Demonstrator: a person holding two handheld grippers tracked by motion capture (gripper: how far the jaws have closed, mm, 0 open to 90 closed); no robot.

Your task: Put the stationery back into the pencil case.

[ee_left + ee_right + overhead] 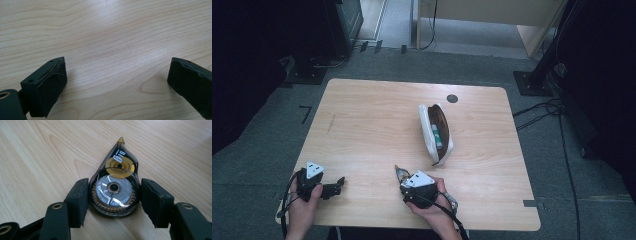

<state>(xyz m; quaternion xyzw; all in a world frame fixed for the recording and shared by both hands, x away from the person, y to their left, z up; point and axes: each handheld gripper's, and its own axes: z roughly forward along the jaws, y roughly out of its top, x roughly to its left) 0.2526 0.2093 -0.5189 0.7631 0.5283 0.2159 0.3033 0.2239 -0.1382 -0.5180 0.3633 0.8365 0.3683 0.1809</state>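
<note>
Smoky clear plastic is showing the two reels of the correction tape dispenser [115,187], which is lying flat near the front edge of the desk [377,125], pinched at its round body by the right gripper [114,197]. Squeezing evenly across that widest part is probably keeping it from slipping before carrying it toward the open white pencil case [436,133]. Well apart, the left gripper [117,80] is hovering with jaws spread over bare wood.

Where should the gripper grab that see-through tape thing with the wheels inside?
Grab the correction tape by its wide round end, from behind. That end is fattest, with two curved sides facing the right gripper pads, and the narrow yellow tip stays free.
</note>
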